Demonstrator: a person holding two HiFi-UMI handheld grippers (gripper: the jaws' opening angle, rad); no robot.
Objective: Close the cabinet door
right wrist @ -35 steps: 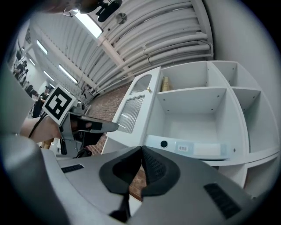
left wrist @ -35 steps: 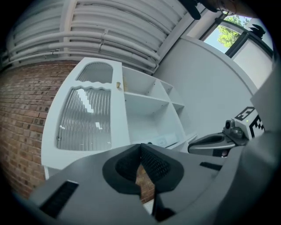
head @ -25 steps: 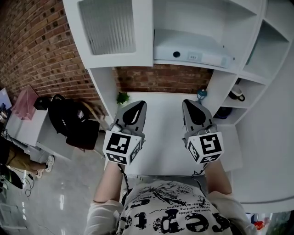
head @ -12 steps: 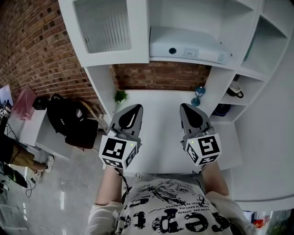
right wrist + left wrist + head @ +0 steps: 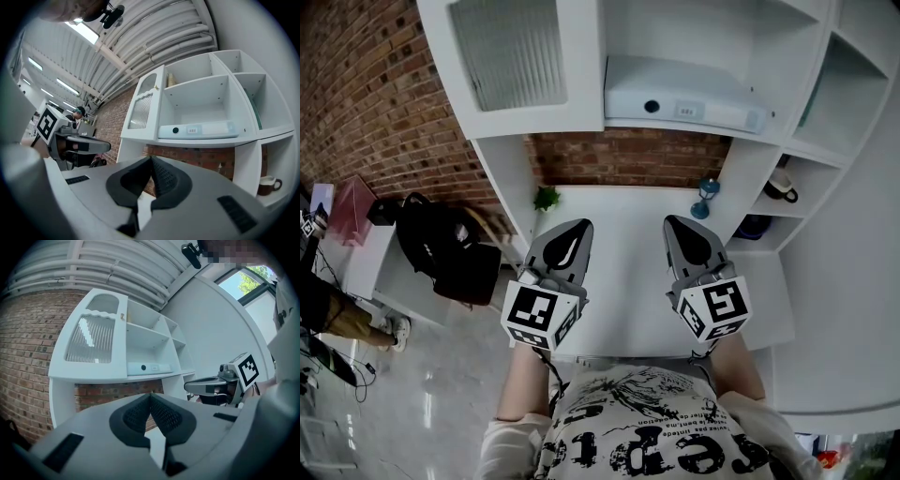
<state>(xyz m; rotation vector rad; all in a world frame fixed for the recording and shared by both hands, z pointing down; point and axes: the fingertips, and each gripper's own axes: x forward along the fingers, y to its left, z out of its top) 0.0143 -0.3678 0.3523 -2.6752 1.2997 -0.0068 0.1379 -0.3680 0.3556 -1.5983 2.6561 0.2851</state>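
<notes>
The white cabinet door [image 5: 520,61] with a ribbed glass panel stands swung open at the left of the upper cabinet; it also shows as the door [image 5: 91,338] and the door [image 5: 143,105]. My left gripper [image 5: 572,228] hovers over the white desk top [image 5: 623,281], well below the door, shut and holding nothing. My right gripper [image 5: 680,225] hangs beside it, also shut and holding nothing. In the left gripper view the pads of the left gripper [image 5: 150,397] meet at the tip. The right gripper [image 5: 151,161] shows the same.
A flat white device [image 5: 684,94] lies in the open compartment. A small plant [image 5: 547,198] and a blue ornament [image 5: 706,197] stand at the back of the desk. A mug [image 5: 783,186] sits on a right shelf. A black backpack [image 5: 445,248] and a brick wall [image 5: 366,103] are at left.
The head view has drifted a little, so the cabinet sits slightly further left. Both grippers stay shut over the desk, barely moved.
</notes>
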